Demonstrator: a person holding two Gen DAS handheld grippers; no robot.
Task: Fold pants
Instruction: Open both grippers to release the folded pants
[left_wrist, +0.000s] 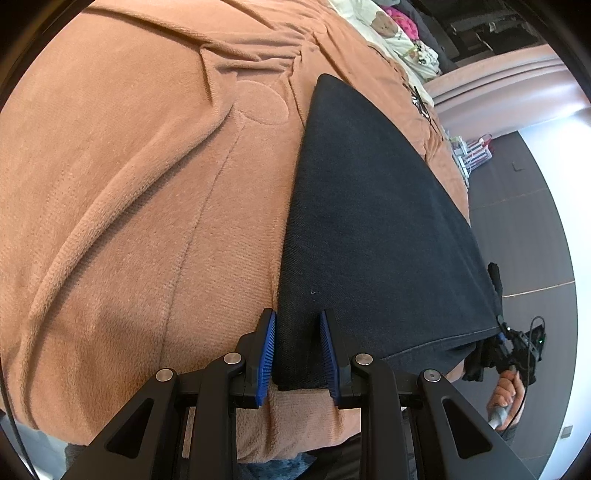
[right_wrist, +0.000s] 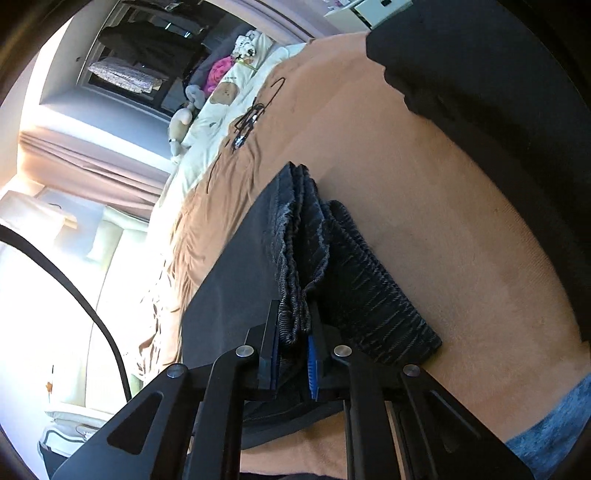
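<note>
We've both claws clamped on the pants (left_wrist: 369, 221): left claw (left_wrist: 298, 350) on one corner, right claw (right_wrist: 293, 350) on the bunched hem, length running straight ahead over the bed (left_wrist: 129, 184)

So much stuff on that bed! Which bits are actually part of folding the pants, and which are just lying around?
Part of the job:
- dark pants, spread on the brown blanket
- left gripper, shut on the pants
- right gripper, shut on their stacked edges

Just lying about:
- teddy-bear print bedding
- black wire hangers
- pink cloth
- curtain
</note>
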